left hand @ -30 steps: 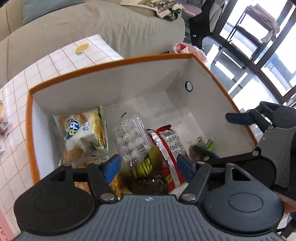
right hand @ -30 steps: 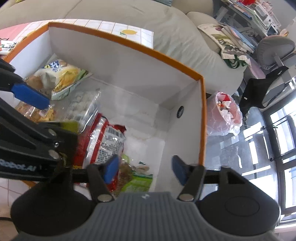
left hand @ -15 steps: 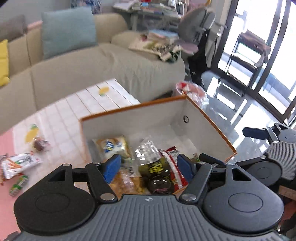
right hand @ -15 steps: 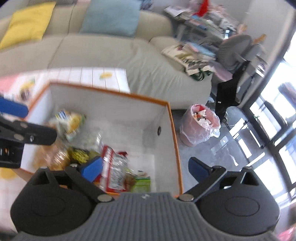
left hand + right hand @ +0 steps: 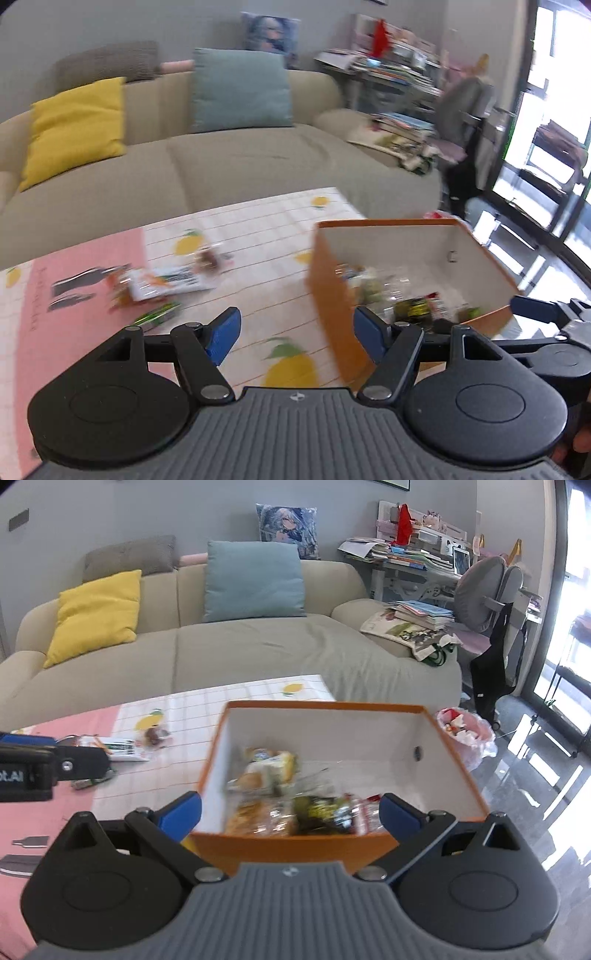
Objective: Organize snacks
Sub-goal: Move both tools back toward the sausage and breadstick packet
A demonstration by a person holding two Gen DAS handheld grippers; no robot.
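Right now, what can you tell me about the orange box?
The box is open-topped, orange outside with an orange rim and white inside, seemingly cardboard. It stands upright at the right end of the tablecloth, sofa behind. A small dark hole marks its right wall. Several snack packets lie inside, toward the near left. Neither gripper touches it.

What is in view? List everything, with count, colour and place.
storage box: one, orange outside, white inside, on the table.
snack packets in box: several, yellow, green, red, clear; exact count blurred.
loose snacks: a few, orange-white and green, on the table left of the box.
tablecloth: one, pink and white with lemons.
sofa: one, beige.
cushions: yellow, teal, grey, on the sofa.
bin bag: one, pink, on the floor.
left gripper: open, empty.
right gripper: open, empty.
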